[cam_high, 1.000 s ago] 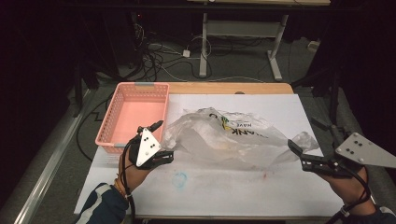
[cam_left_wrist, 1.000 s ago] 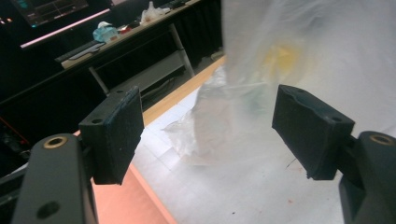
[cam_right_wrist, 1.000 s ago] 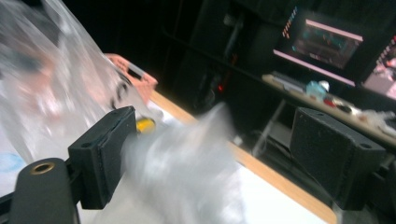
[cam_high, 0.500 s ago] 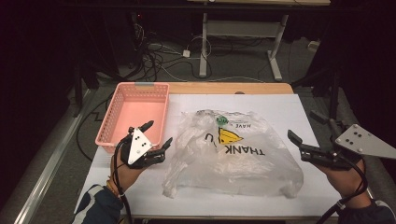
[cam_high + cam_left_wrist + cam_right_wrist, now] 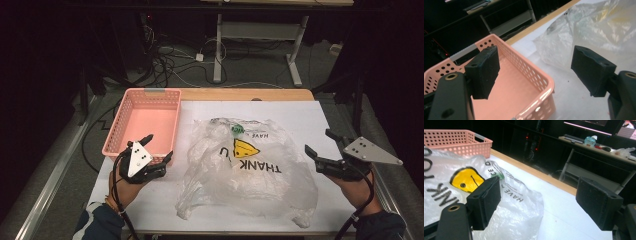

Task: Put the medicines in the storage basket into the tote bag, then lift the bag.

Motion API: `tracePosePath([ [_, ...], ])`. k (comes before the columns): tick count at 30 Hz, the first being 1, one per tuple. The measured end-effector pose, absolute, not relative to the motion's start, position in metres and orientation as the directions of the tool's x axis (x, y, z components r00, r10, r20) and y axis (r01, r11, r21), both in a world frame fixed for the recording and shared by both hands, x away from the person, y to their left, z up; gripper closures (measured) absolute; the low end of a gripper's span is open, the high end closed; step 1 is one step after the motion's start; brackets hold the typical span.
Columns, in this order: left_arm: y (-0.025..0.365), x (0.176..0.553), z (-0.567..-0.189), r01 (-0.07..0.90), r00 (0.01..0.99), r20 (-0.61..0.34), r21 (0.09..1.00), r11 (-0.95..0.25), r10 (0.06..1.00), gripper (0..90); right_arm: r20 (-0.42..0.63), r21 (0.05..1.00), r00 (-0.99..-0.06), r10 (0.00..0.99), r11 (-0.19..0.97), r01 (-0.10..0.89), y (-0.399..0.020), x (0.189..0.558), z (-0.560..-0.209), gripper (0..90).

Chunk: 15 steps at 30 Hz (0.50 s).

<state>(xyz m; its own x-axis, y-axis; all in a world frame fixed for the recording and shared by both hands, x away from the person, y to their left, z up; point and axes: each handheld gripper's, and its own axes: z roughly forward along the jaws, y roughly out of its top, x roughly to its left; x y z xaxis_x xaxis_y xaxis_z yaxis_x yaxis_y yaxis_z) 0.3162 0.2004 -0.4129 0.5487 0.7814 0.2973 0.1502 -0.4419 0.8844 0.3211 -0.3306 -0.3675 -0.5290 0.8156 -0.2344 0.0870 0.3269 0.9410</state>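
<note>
A clear plastic bag (image 5: 250, 170) with a yellow smiley and "THANK YOU" print lies spread flat on the white table cover (image 5: 300, 112). My left gripper (image 5: 157, 148) stands open to the bag's left, by the near corner of the pink basket (image 5: 145, 120), with nothing between its jaws. In the left gripper view the basket (image 5: 524, 82) sits below the pads (image 5: 485, 71) and the bag (image 5: 594, 27) lies to the right. My right gripper (image 5: 320, 142) stands open just off the bag's right edge. Its view looks across the bag (image 5: 456, 190) toward the basket (image 5: 456, 141).
The basket is empty. A wooden table edge (image 5: 245, 94) runs along the far side. Beyond it are a desk frame (image 5: 260, 45) and cables (image 5: 175, 60) on the dark floor. A metal rail (image 5: 60, 170) runs along the table's left side.
Both grippers have let go of the bag and opened. The bag, held bunched and raised a second ago, now lies flat on the table. Both hands have drawn slightly outward.
</note>
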Motion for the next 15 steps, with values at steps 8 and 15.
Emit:
tracePosePath([
  [8, 0.21, 0.306, -0.434, 0.217, 0.578, 0.266, 0.861, -0.459, 0.772, 21.8, -0.234, 0.929, -0.518, 0.823, 0.346, 0.129, -0.334, 0.316, -0.398, 19.8],
  [15, 0.212, 0.306, -0.441, 0.243, 0.58, 0.258, 0.851, -0.466, 0.773, 21.8, -0.236, 0.912, -0.527, 0.816, 0.374, 0.171, -0.342, 0.316, -0.423, 19.7],
])
